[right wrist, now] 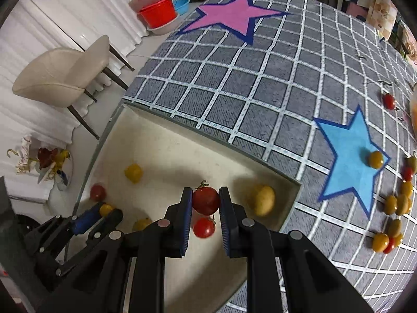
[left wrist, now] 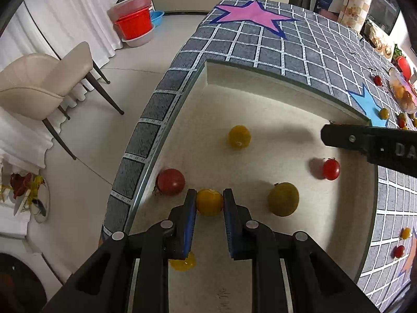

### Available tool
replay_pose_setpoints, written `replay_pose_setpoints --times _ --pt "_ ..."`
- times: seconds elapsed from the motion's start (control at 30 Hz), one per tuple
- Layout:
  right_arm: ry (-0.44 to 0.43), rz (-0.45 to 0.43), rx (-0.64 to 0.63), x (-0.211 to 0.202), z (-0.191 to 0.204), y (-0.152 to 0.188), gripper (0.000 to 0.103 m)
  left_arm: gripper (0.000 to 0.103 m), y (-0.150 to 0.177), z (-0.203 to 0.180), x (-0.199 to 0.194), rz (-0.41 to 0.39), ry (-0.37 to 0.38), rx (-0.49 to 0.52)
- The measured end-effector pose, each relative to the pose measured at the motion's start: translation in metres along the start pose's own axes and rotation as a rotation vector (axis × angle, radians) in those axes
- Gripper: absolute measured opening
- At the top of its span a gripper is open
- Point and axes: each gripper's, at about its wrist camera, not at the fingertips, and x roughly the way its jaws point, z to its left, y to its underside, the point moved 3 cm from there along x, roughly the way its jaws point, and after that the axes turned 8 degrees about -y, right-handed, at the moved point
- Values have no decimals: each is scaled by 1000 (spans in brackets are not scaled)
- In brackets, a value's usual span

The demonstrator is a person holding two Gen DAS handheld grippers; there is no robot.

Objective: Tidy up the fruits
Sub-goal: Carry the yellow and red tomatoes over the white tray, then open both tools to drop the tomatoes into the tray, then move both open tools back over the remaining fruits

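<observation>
left gripper [left wrist: 209, 203] pinches a yellow cherry tomato [left wrist: 209, 202]; right gripper [right wrist: 206, 200] pinches a red cherry tomato [right wrist: 206, 200], both above the cream tray [left wrist: 260, 109].

Beige chair [left wrist: 41, 88] on the floor — stacked tubs [left wrist: 134, 22] beyond it

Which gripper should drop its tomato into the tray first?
Probably the left gripper. Its fingers hold a yellow tomato low over the tray floor. The right gripper holds a red tomato directly above another red tomato.
</observation>
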Motion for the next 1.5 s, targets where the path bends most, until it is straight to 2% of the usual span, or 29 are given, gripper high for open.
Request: replay_pose_setpoints --times 0.17,0.5,0.57,0.63,0.77,0.83,1.0,1.03,1.07,1.1,1.13,1.2,1.27,1.33,1.4,1.43,1.5 --pt "16 35 -15 18 0 0 22 22 -1 -3 0 -13 -5 16" --pt "19 36 -34 22 2 -3 24 22 2 -7 -3 -29 -6 56" --pt "7 39 -30 22 2 -2 30 22 3 -7 -3 -29 -4 64" --pt "7 38 -31 21 1 -2 44 23 2 -7 -4 -25 -1 63" --pt "-3 25 -28 14 1 -1 48 23 2 -7 -4 -18 10 61" --pt "-9 19 -26 10 0 0 57 23 3 -7 -4 -17 10 63" --pt "-18 1 -34 -1 1 3 66 23 5 -8 -5 -15 16 77" --pt "-19 -2 -36 -3 1 4 67 26 5 -8 -5 -16 18 80" --pt "-20 -5 -38 -4 2 4 68 36 5 -7 -6 -22 21 79" --pt "-21 -9 -41 -6 3 5 69 70 5 -6 -9 -35 18 75" --pt "-20 -13 -42 -8 4 6 72 83 5 -4 -14 -68 -1 63" --pt "-20 -22 -43 -11 5 8 75 83 5 -2 -20 -96 4 62" --pt "-21 -30 -40 -15 5 10 75 83 5 -2 -20 -76 2 66" --pt "-23 -37 -31 -19 4 11 81 83 6 -3 -20 -64 -2 75" --pt "-26 -51 -22 -24 3 11 82 83 6 -5 -24 -70 -5 88" --pt "-28 -56 -17 -27 2 12 87 83 6 -7 -26 -76 -7 98" --pt "-36 -68 -1 -35 0 14 90 83 5 -11 -31 -84 -8 118"
